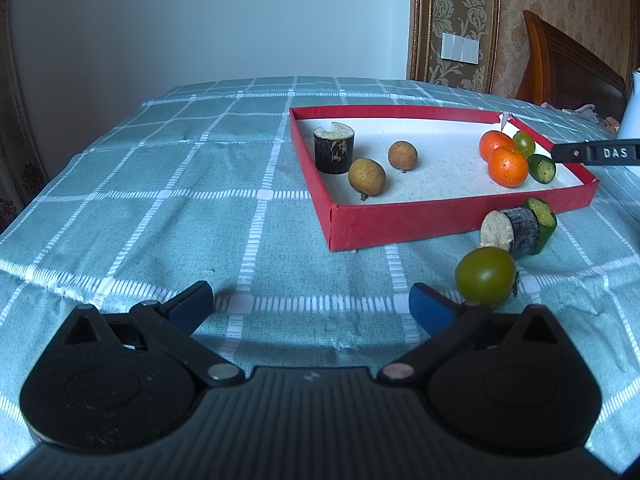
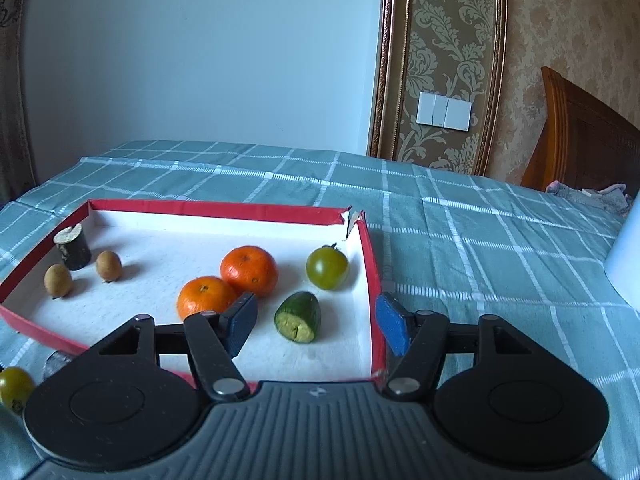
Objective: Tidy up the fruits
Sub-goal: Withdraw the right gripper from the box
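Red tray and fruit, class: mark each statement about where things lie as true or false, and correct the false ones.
1. Two oranges lie inside the red tray. True.
2. Every green tomato is in the tray. False: one green tomato is inside, another lies on the checked cloth outside.
3. The right hand-held gripper is clamped on the green cucumber piece. False: its jaws stand apart and the piece lies free on the tray floor.
4. The left hand-held gripper holds nothing. True.
5. Two brown round fruits sit near a dark cut stalk in the tray. True.
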